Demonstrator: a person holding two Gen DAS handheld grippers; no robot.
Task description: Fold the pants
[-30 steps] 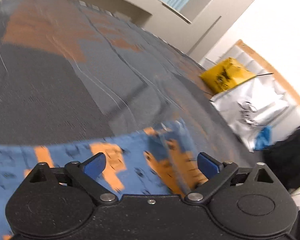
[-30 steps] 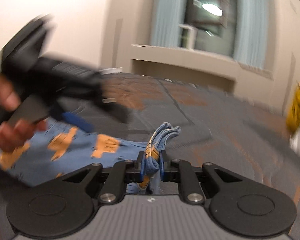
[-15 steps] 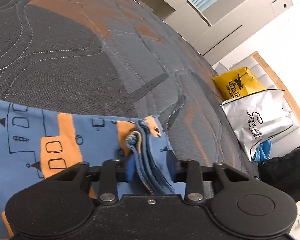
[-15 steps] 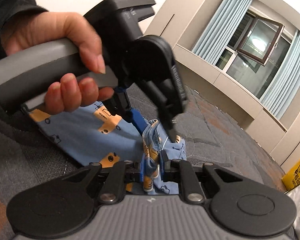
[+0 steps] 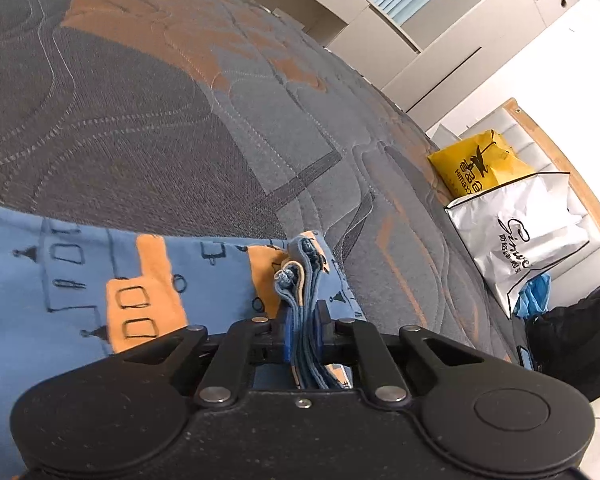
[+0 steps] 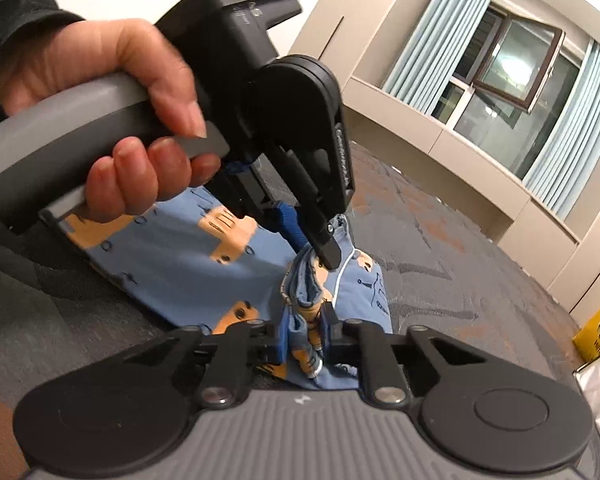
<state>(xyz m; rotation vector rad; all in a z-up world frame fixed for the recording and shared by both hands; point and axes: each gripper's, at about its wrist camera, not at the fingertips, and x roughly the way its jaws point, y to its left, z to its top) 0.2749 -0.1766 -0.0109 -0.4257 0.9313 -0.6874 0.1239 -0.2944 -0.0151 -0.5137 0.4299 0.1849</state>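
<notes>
Both tools pinching pants [image 5: 148, 280], yellow bag [image 5: 476, 164] (bedside), silver bag [image 5: 520, 236]

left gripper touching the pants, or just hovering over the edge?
Touching. The left wrist view shows the left gripper shut on a bunched edge of the pants, blue pads pressed against the fabric layers on both sides, no gap.

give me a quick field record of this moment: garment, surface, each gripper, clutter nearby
garment: blue pants with orange print, lying flat
surface: grey and orange quilted mattress
left gripper: shut on bunched edge of the pants
right gripper: shut on the same bunched edge, close beside the left
clutter: yellow bag, silver bag, beside the mattress
</notes>
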